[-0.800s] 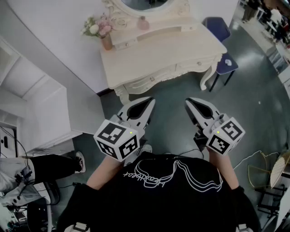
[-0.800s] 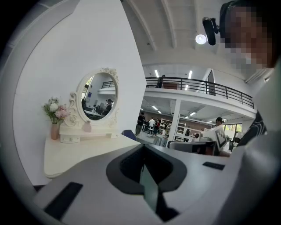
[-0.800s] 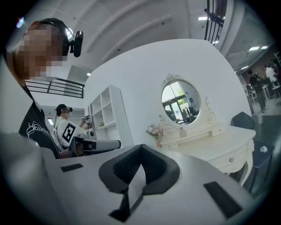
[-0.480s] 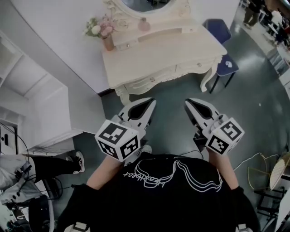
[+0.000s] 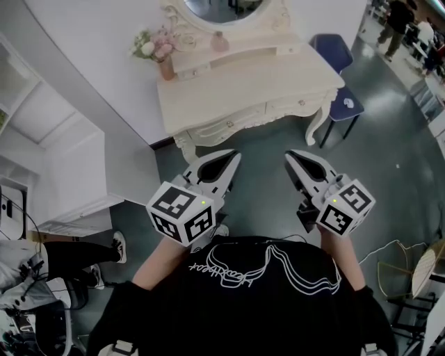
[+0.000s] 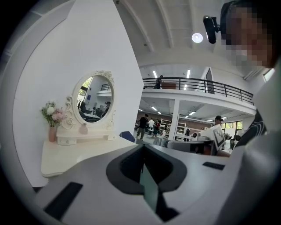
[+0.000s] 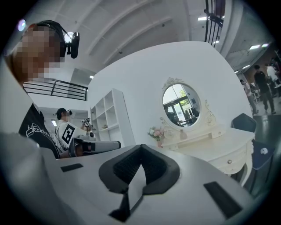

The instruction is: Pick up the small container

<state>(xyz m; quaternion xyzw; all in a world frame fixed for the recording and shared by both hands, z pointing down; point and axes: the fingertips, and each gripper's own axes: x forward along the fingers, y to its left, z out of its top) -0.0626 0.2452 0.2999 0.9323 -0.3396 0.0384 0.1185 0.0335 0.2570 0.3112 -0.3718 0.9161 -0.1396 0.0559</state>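
Currently both grippers are held level in front of the person's chest, short of the front edge of the white dressing table [image 5: 243,94]. The left gripper [image 5: 232,154] has its jaws pressed together, the two pads meeting in one seam, and nothing lies between them. The right gripper [image 5: 288,154] is likewise closed tip to tip and carries nothing. Both point toward the table: the left one ends near the table's left front leg, and the right one ends before the drawer front, nearer the right front leg. Neither touches the table.

The small container [image 5: 220,42], a pale pink bottle-shaped piece, stands upright on the raised shelf at the back of the table, just under the oval mirror [image 5: 221,7]. A vase of flowers [image 5: 163,62] stands on the table top at its back left corner, to the left of the container. The whole bare table top lies between the container and the two grippers, so it is well apart from both. It sits roughly in line with the gap between them. A blue chair [image 5: 339,62] stands at the table's right end.
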